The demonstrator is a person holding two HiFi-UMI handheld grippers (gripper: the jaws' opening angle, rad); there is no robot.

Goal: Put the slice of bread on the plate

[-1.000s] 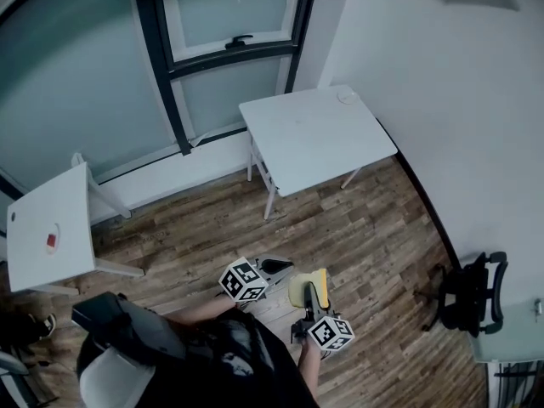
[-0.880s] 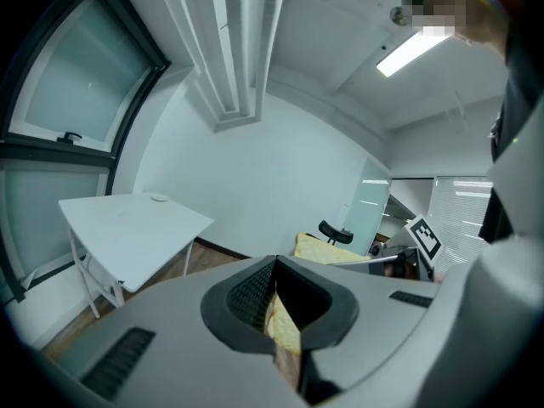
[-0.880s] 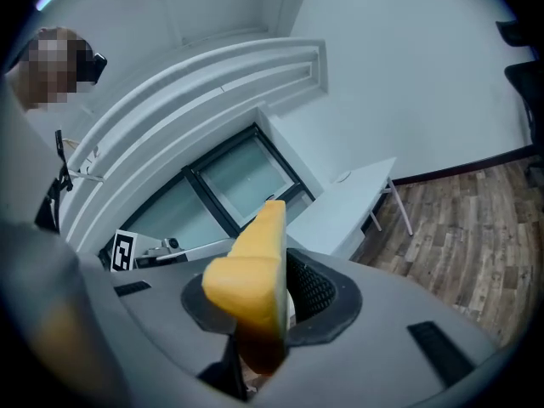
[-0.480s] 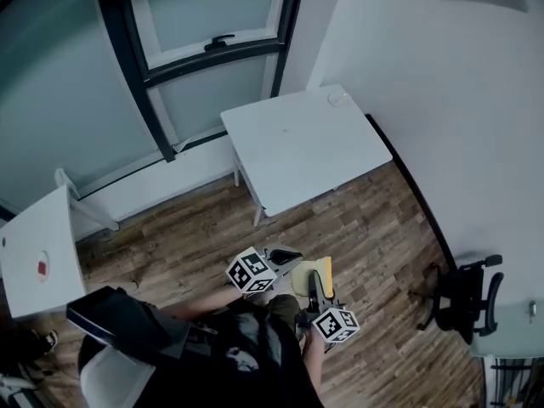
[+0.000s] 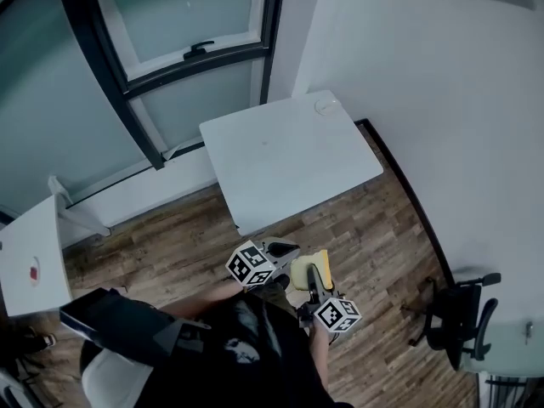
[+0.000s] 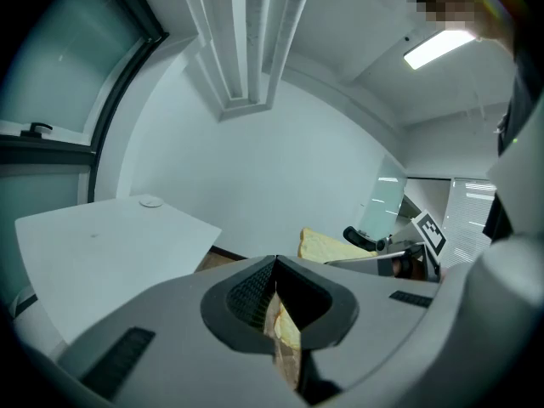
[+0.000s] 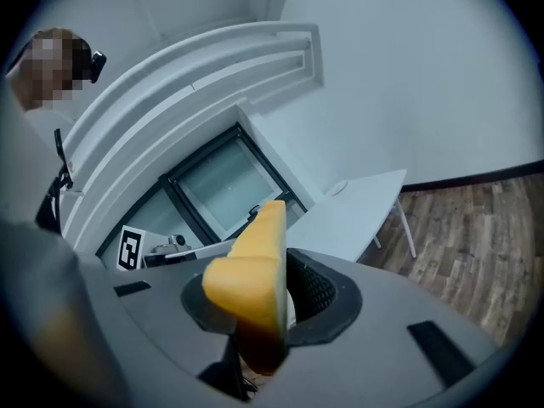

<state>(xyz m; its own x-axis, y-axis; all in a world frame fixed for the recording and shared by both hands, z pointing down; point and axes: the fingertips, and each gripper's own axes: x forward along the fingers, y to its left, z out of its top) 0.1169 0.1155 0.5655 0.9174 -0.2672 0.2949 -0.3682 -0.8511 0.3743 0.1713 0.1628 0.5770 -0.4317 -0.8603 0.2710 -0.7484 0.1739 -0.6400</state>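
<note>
- Bread slice, pale yellow and square (image 7: 255, 257), stands on edge, clamped in the right gripper (image 5: 314, 279) above the brown wood floor (image 5: 170, 245)
- Left gripper (image 6: 276, 264) alongside, jaws pressed together, empty
- Small round white plate (image 5: 325, 106) sits on the white table's (image 5: 280, 155) far corner, well apart from the bread

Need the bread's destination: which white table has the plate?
The white table ahead beside the wall: the plate sits at its far corner. The table at left bears only something small and red.
</note>
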